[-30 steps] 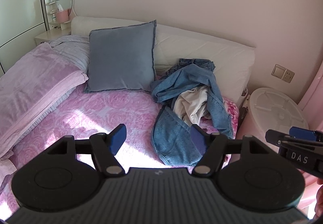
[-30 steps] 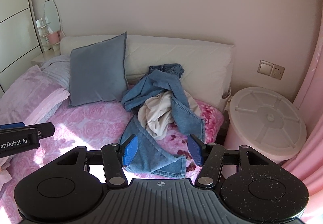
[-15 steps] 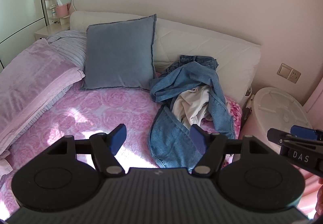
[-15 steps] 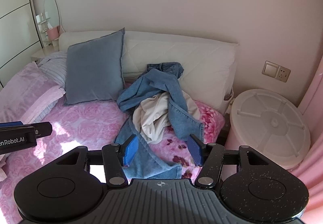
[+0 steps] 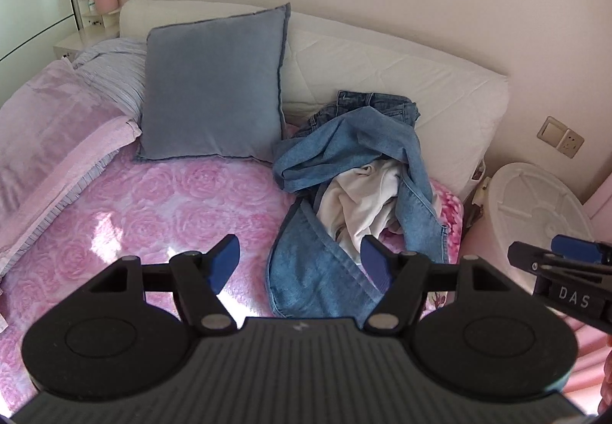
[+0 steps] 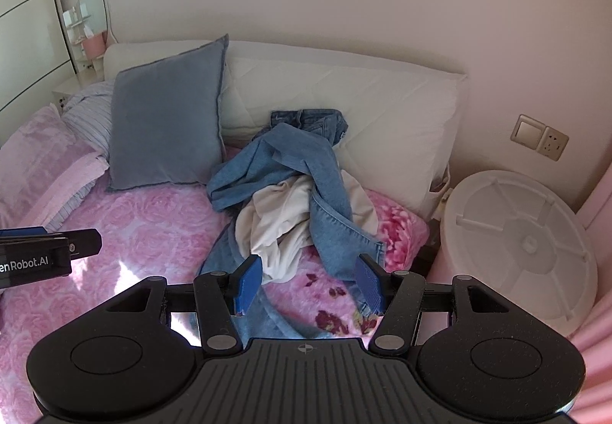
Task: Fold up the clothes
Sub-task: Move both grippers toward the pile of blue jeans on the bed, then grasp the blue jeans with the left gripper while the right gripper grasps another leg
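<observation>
Clothes are lying in a rumpled heap on the bed point(image 5: 160, 202), ahead of both tools. To the left of the left tool point(image 5: 300, 263), a pink blanket point(image 5: 49, 133) is draping over the bed's side, and a blue-grey cushion point(image 5: 214, 87) is leaning upright against the white headboard pad point(image 5: 401, 72). Straight ahead of that tool and slightly right, the blue denim garment point(image 5: 355, 141) is sprawling over a crumpled white garment point(image 5: 363, 194), its lower part reaching down toward the tool's right finger. The left tool is hovering with its jaws apart, gripping nothing. The right tool point(image 6: 309, 280) is likewise hanging with its jaws apart and nothing between them, the white garment's lower edge and a denim hem lying just beyond its fingertips. Farther right, beside the bed, a white round bin point(image 6: 520, 244) is standing below a wall switch and socket point(image 6: 539, 137).
</observation>
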`<state>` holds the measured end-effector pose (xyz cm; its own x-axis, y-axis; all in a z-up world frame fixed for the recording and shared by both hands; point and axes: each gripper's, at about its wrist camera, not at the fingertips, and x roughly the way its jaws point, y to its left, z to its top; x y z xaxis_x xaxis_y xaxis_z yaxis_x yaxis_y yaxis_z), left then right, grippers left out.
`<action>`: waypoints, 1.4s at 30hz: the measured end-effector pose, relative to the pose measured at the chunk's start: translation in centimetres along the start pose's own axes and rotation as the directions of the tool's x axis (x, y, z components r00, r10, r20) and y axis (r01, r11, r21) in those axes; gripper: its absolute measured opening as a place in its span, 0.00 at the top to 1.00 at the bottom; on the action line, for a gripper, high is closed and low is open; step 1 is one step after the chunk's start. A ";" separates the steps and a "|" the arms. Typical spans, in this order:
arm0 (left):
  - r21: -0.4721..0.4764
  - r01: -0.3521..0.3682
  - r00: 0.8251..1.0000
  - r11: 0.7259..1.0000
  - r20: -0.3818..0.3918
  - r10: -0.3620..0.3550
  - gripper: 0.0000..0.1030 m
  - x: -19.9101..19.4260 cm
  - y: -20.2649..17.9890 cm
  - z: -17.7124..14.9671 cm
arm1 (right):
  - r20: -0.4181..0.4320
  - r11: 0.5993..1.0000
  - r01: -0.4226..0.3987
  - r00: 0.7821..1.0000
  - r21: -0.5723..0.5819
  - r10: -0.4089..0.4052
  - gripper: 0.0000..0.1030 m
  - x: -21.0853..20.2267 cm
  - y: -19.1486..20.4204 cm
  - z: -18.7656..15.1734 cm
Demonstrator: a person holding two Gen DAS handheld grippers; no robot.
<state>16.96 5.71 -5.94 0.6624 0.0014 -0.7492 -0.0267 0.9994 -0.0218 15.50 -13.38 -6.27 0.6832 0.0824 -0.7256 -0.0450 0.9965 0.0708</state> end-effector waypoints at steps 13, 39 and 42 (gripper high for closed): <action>-0.038 -0.020 0.996 0.999 -0.088 0.017 0.36 8.2 -1.0 3.9 | -0.082 1.000 -0.024 0.996 -0.012 0.023 0.43 8.2 -3.2 4.5; -0.205 -0.029 0.898 0.978 -0.435 -0.064 0.44 30.2 -1.4 -1.1 | -0.246 0.996 -0.076 0.967 -0.047 0.063 0.44 26.1 -6.1 8.3; -0.282 -0.026 0.891 0.959 -0.442 -0.106 0.44 32.0 -1.2 -1.6 | -0.240 0.995 -0.081 0.969 -0.059 0.064 0.43 27.1 -6.1 8.4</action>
<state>37.02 4.51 -30.99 0.2618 -0.1195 -0.9577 -0.2538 0.9489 -0.1878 40.40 -17.38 -20.67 0.4838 0.1474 -0.8626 -0.1431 0.9858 0.0882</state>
